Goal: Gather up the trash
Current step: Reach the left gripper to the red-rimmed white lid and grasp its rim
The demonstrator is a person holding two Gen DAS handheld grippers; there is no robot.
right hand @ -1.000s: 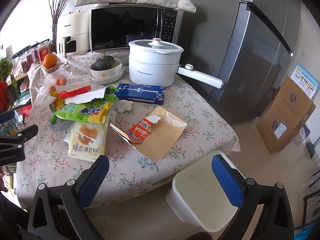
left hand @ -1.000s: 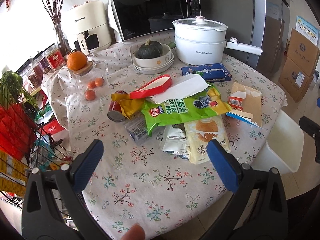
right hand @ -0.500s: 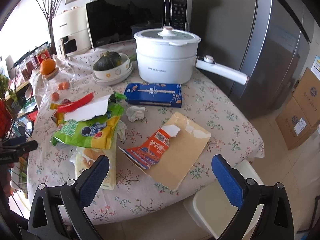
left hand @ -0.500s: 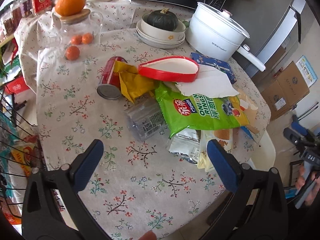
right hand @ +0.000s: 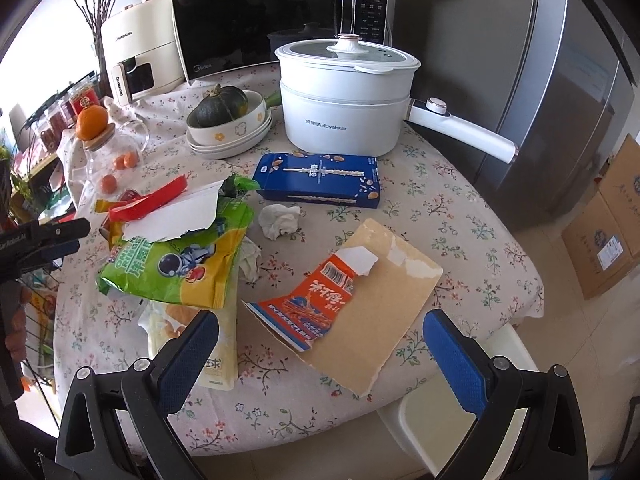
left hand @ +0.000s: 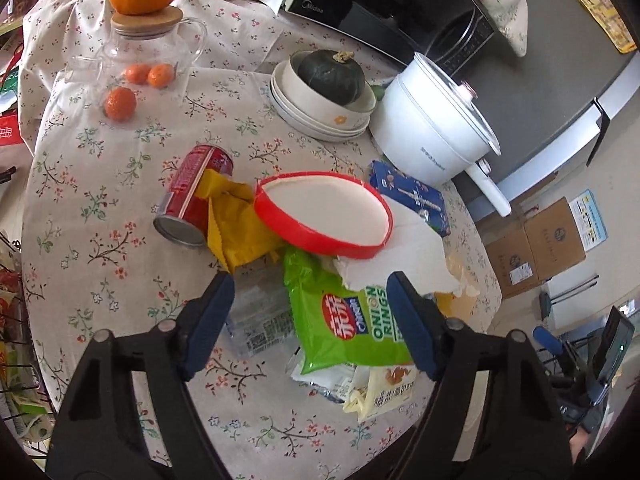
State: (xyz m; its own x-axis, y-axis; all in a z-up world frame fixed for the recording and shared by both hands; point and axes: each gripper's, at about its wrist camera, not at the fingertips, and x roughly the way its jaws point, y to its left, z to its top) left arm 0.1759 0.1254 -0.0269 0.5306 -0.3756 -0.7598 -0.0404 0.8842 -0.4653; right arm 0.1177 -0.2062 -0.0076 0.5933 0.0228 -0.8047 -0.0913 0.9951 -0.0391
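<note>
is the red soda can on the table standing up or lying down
Lying down. The red can rests on its side on the floral tablecloth, its round metal end facing the camera, beside the yellow wrapper.

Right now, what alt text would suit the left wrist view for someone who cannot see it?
The open left gripper hovers over a trash pile on a floral tablecloth: a green onion rings bag, a red-rimmed lid, and a tipped red can. A squash in bowls sits behind.
</note>
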